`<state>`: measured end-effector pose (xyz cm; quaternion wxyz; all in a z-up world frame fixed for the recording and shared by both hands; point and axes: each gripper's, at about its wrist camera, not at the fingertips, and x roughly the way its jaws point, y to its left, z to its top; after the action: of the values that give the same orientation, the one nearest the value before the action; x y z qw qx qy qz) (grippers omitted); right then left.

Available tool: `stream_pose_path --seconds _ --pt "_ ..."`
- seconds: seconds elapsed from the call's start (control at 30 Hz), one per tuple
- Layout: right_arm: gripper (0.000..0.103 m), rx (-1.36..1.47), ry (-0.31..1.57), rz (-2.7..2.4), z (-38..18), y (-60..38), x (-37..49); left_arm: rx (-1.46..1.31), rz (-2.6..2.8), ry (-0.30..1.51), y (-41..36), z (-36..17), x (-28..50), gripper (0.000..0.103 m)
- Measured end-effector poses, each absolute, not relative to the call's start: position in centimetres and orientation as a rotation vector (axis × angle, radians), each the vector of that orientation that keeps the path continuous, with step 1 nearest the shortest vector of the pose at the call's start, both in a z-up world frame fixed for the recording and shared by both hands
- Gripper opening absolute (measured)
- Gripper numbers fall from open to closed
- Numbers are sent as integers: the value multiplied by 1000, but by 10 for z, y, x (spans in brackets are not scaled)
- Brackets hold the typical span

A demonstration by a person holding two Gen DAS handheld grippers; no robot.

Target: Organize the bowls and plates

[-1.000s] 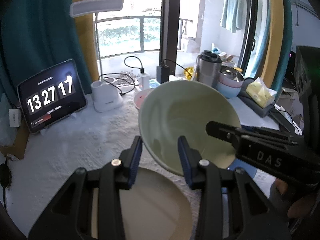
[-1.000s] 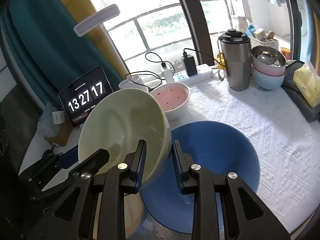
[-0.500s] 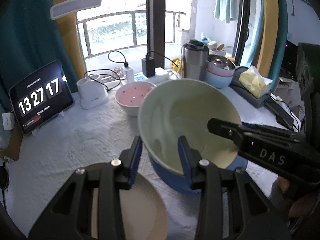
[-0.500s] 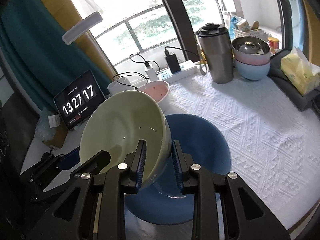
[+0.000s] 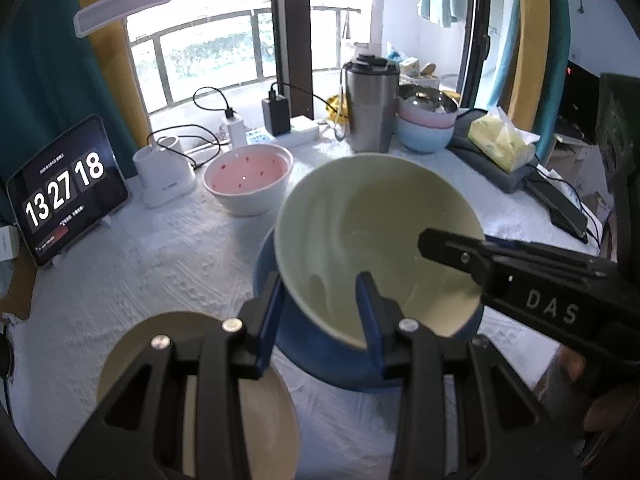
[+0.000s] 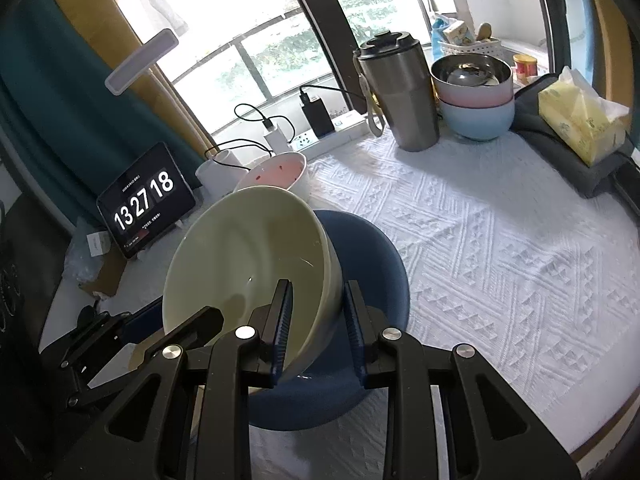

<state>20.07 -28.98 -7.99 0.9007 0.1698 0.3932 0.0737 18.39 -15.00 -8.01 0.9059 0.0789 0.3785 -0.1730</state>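
Note:
Both grippers hold one pale green bowl (image 5: 372, 236) by its rim, tilted, right over the blue bowl (image 5: 320, 356) on the white tablecloth. My left gripper (image 5: 320, 312) is shut on the bowl's near rim, one finger inside and one outside. My right gripper (image 6: 316, 328) is shut on the opposite rim of the green bowl (image 6: 248, 264), above the blue bowl (image 6: 372, 264). A beige plate (image 5: 192, 360) lies under the left gripper. A pink bowl (image 5: 248, 176) with red specks stands behind.
At the back stand a tablet clock (image 5: 60, 196), a white lamp base (image 5: 164, 172), a power strip with chargers (image 5: 280, 128), a steel tumbler (image 6: 400, 92) and stacked bowls (image 6: 474, 100). A tissue pack (image 6: 580, 120) lies on a grey pouch at the right.
Both grippers carried the green bowl forward and lower, over the blue bowl. The pink bowl and the back items have come into fuller view. The grips are unchanged.

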Motion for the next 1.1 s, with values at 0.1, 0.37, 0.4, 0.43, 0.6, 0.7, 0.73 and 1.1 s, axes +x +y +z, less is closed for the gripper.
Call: stream_pose_path --seconds 0.1,0.37,0.4,0.43,0.6,0.7,0.73,1.1 --pt "28 345 817 148 -82 -291 199 166 -352 796 -152 -85 184 38" --pt "28 334 841 125 -91 -294 198 179 -349 820 -157 -96 185 38" --pt "28 332 842 122 -92 -294 198 182 -348 824 -158 -98 186 38" --pt "28 329 842 119 -93 -295 198 183 -351 823 -159 -99 186 38" --pt "21 286 802 164 -85 -282 196 261 -415 748 -182 -92 170 38" --pt "21 260 800 142 -83 -277 199 265 -403 769 -182 -95 173 38" --pt "21 262 804 133 -84 -279 201 265 -395 770 -180 -95 174 38" --pt "18 258 855 139 -103 -278 210 225 -359 775 -160 -94 178 38"
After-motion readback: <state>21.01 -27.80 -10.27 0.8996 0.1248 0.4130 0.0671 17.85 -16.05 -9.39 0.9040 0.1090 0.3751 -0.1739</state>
